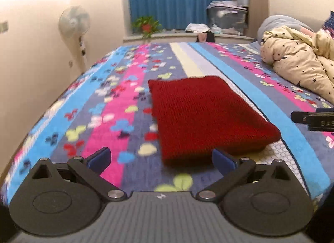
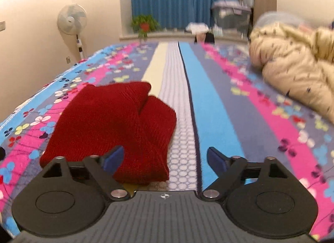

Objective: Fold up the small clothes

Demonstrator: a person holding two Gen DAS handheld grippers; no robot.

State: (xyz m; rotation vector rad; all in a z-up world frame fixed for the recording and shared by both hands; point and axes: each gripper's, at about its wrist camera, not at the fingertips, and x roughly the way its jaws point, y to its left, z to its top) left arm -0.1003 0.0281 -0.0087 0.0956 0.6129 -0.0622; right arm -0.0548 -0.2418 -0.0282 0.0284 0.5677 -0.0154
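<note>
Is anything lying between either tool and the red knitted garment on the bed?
Nothing visible. The left tool and right tool are both open just short of the folded red knitted garment, with only striped floral bedspread between.

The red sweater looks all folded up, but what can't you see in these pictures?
- Red sweater: its inside layers and sleeves are tucked under the top fold in both views.
- Right hand-held gripper: cut off by the left view's edge.
- Star-print blanket: blurred in the right view.
- Shelf bins: too far to tell contents.
</note>
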